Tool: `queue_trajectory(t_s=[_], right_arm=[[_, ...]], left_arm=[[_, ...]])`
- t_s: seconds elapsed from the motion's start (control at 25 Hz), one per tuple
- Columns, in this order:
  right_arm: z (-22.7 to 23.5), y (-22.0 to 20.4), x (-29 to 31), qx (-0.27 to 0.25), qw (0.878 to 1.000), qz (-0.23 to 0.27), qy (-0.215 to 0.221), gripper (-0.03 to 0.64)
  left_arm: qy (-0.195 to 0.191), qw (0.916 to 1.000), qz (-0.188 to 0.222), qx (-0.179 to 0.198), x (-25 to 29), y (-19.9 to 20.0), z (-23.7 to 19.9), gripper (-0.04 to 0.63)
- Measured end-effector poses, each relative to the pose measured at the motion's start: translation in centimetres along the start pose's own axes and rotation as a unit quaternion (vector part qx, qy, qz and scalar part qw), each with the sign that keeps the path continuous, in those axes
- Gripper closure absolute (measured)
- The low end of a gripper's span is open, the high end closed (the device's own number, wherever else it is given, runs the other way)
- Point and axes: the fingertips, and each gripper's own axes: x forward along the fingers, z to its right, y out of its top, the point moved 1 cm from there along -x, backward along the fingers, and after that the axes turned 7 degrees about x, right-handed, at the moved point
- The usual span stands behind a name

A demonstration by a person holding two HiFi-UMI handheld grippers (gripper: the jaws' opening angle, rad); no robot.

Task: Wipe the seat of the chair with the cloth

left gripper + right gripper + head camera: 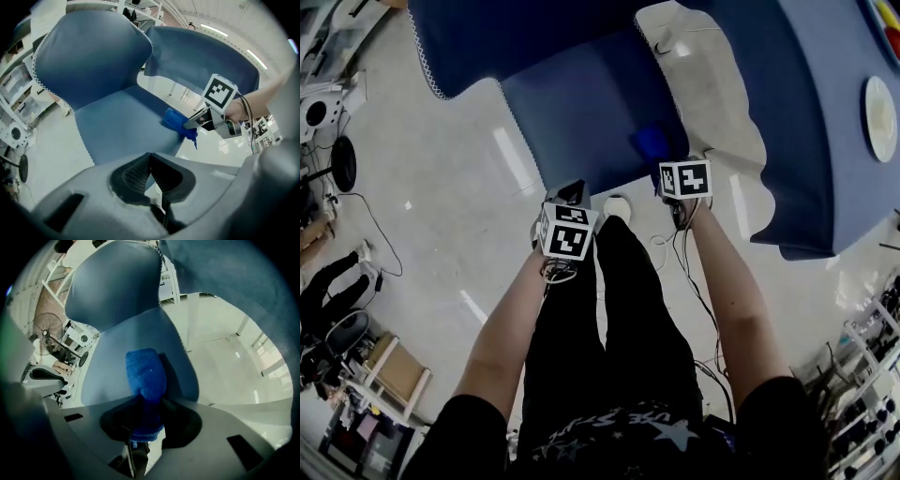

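Note:
The chair's blue seat (581, 112) lies ahead of me, its backrest (506, 33) at the far side. A blue cloth (649, 142) rests on the seat's near right part, with my right gripper (667, 161) shut on it. In the right gripper view the cloth (145, 376) sticks out from between the jaws over the seat (108, 376). My left gripper (572, 194) hovers at the seat's near edge, shut with nothing in it. The left gripper view shows its closed tips (150, 161), the seat (122, 126), and the right gripper (199, 123) with the cloth (176, 122).
A table under a blue tablecloth (825, 141) stands at the right, with a white plate (879, 117) on it. A beige cover (712, 112) hangs between chair and table. Cables trail on the glossy floor (441, 206). Shelving and clutter line the left side.

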Motion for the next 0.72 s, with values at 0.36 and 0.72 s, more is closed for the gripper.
queue_trajectory(t_s=[0.36, 0.72], right_arm=[[5.5, -0.6, -2.2, 0.068, 0.994, 0.012, -0.080, 0.506], [1.7, -0.3, -6.4, 0.082, 0.989, 0.047, -0.112, 0.508]], left_arm=[[-0.010, 0.9998, 0.005, 0.018, -1.1, 1.8, 1.3, 0.575], [-0.051, 0.9959, 0.035, 0.066, -5.1, 1.9, -0.2, 0.575]])
